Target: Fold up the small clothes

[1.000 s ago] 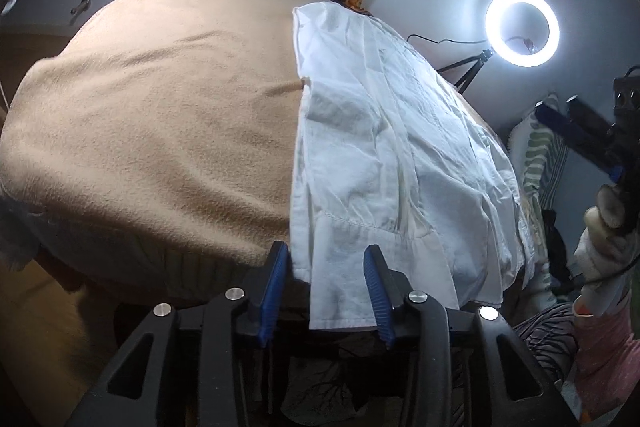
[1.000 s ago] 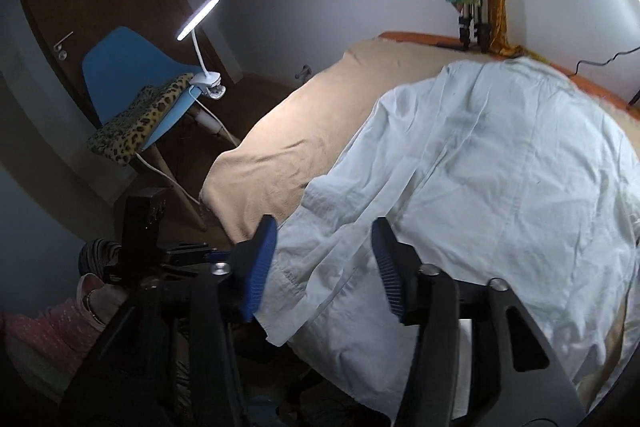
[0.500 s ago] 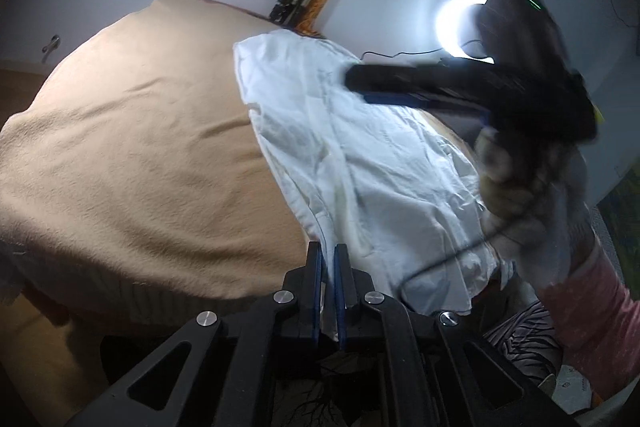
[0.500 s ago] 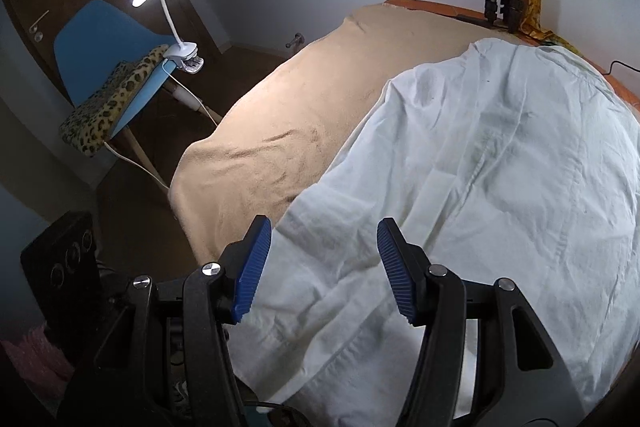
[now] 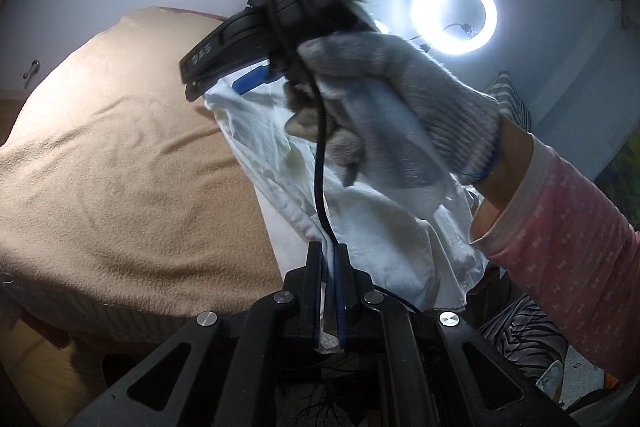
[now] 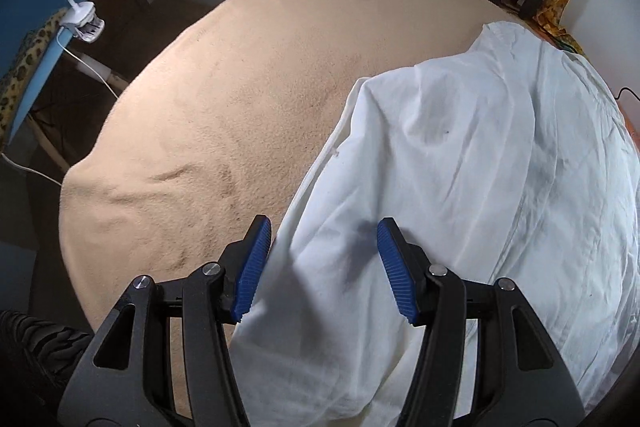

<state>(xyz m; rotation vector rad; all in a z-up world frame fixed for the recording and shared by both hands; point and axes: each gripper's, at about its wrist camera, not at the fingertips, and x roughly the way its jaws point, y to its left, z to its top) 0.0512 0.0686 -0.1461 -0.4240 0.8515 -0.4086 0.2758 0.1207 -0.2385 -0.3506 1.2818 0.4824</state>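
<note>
White cotton garment (image 6: 480,163) is spread over the right part of a bed covered by a beige blanket (image 6: 248,99); the blanket's left part is bare. Near edge of the garment is seen hanging past the bed's front edge in the left wrist view.

Left tool (image 5: 329,263): blue pads are pressed together on a thin fold of the garment's (image 5: 380,239) near hem; a bit of white cloth is pinched between them and shows below the pads. Cloth rises from the grip toward the bed in a wrinkled ridge.

Right tool (image 6: 324,267): jaws stand apart, pointed steeply down over the garment's left edge. Left pad is placed over the border between garment and blanket, right pad over white cloth. Nothing is clamped; contact with the cloth cannot be told.

In the left wrist view the right tool (image 5: 240,67) is seen from the side, held by a gloved hand (image 5: 400,115) in grey knit, with a pink patterned sleeve (image 5: 560,227) behind it. A black cable (image 5: 320,163) is hung from the tool down toward the left tool.

Background: a lit ring light (image 5: 454,15) at right; a blue chair (image 6: 20,39) with a clip lamp (image 6: 82,21) at left.
</note>
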